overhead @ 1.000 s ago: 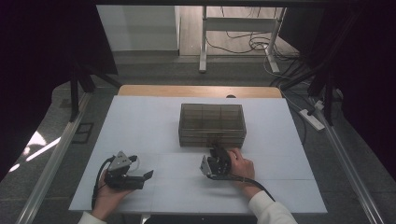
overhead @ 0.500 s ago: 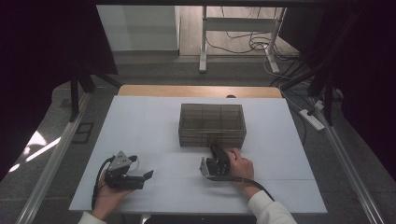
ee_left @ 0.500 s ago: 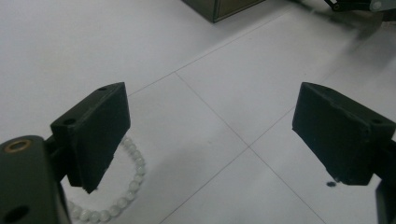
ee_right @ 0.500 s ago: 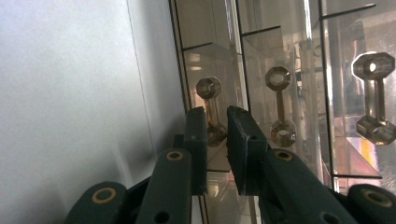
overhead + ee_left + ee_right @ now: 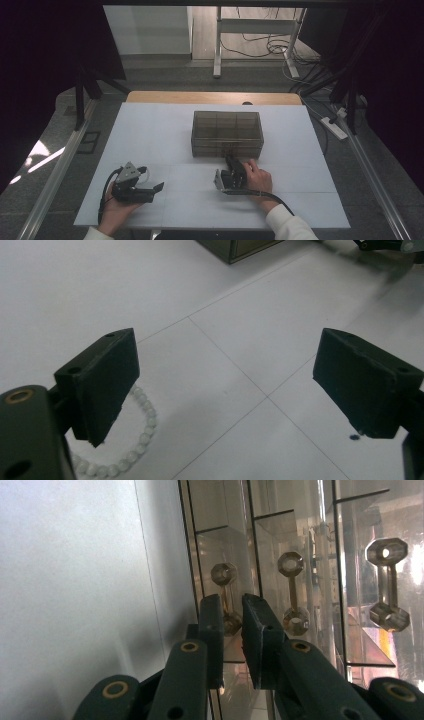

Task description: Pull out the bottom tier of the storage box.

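One clear drawer box [image 5: 227, 134] sits mid-table; the right gripper [image 5: 232, 617] clenches the leftmost of three handles [image 5: 226, 597] (near face). The left gripper [image 5: 225, 385], jaws spread, hovers beside one bead bracelet [image 5: 135, 440].

Legible markings: none.
We found no text, label, brand or number readable on the drawer box [image 5: 227, 133] or table [image 5: 150, 135].

The drawer box [image 5: 227, 133] stands mid-table [image 5: 150, 130], the bead bracelet [image 5: 135, 440] lying well left before it.
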The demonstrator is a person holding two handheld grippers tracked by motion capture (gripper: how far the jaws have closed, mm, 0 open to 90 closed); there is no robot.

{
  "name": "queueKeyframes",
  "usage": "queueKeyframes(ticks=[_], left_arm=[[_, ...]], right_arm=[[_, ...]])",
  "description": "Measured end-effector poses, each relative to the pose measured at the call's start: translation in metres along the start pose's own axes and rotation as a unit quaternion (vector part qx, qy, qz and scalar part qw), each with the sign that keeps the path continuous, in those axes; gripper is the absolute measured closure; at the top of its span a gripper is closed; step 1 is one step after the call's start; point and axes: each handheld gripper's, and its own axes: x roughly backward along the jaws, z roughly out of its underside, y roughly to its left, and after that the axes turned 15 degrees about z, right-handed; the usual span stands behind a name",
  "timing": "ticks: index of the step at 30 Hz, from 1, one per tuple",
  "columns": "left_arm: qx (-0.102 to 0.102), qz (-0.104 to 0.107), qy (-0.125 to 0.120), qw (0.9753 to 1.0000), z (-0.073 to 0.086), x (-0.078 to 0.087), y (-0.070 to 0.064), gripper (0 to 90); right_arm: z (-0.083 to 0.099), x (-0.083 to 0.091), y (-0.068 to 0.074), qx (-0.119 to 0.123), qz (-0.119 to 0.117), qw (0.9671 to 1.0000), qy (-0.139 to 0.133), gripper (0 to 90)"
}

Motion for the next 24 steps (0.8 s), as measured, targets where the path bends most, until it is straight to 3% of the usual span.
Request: queueKeyframes(ticks=[4,5,7,10,15,24], left_arm=[[0.000,0.000,0.000,1.0000,0.000,0.000,0.000,11.4],[0.000,0.000,0.000,1.0000,0.000,0.000,0.000,11.4],[0.000,0.000,0.000,1.0000,0.000,0.000,0.000,11.4],[0.000,0.000,0.001,1.0000,0.000,0.000,0.000,11.4],[-0.001,-0.001,0.001,1.0000,0.000,0.000,-0.001,11.4],[-0.001,-0.001,0.001,1.0000,0.000,-0.001,-0.001,11.4]], right_arm=[[0.000,0.002,0.001,0.001,0.002,1.0000,-0.002,79.7],[0.000,0.003,0.000,-0.001,-0.003,1.0000,-0.004,88.8],[-0.002,0.009,-0.001,-0.001,0.016,0.9998,-0.015,89.3],[-0.002,0.009,-0.007,-0.021,0.004,0.9997,-0.012,87.0],[0.002,0.003,-0.002,-0.009,-0.014,0.9998,0.007,77.7],[0.001,-0.002,0.005,0.014,0.006,0.9999,0.008,77.7]])
